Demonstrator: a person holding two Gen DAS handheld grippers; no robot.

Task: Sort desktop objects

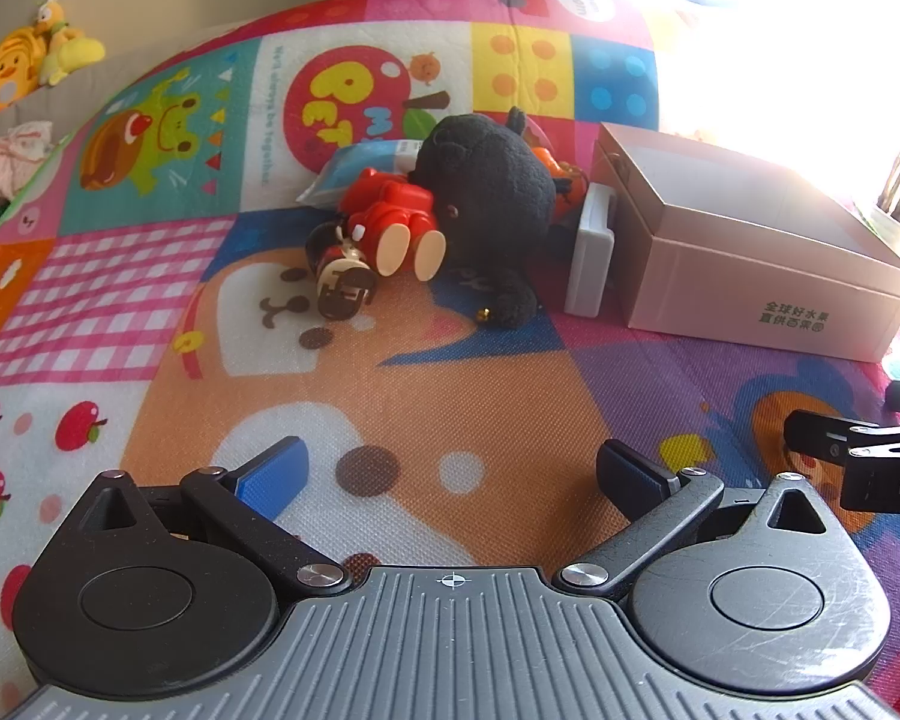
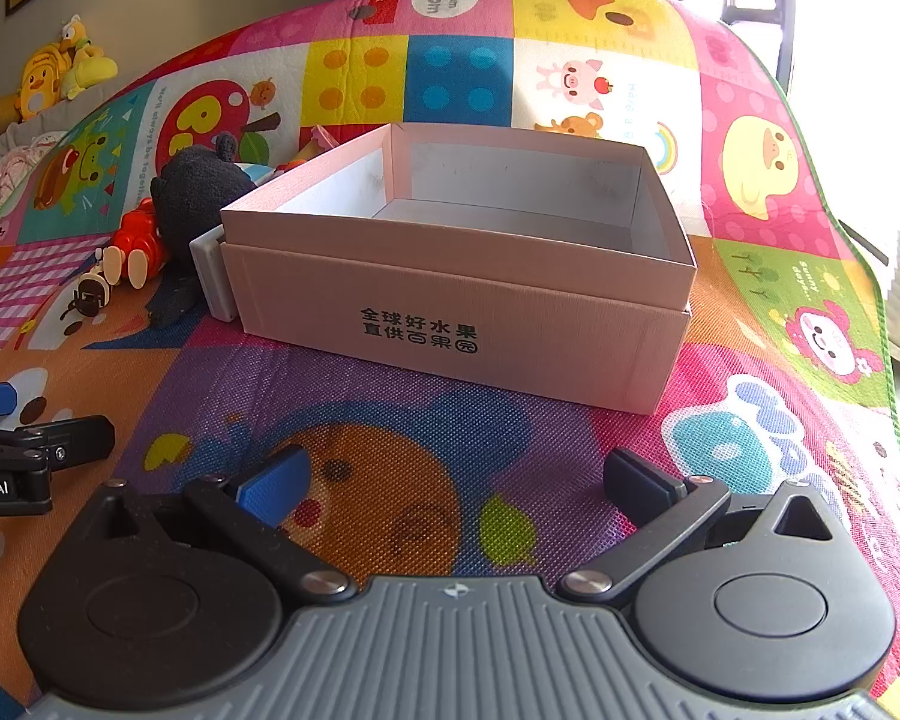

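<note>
Toys: a black plush [image 1: 486,180] and red figure [image 1: 390,216] lay left of the box.
Box [image 2: 450,306]: pink, sat open-topped on the mat [image 2: 438,420].
Left gripper [image 1: 450,471]: spread wide, holding nothing, before the toys.
Right gripper [image 2: 459,480]: spread wide, holding nothing, before the box.

Pink box [image 2: 510,324] — black plush [image 1: 486,180]

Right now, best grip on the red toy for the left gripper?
Take the red toy across its blocky red torso, coming from the near-left. Its cream feet point at the camera, and the black plush presses its right side, so that side is blocked.
</note>
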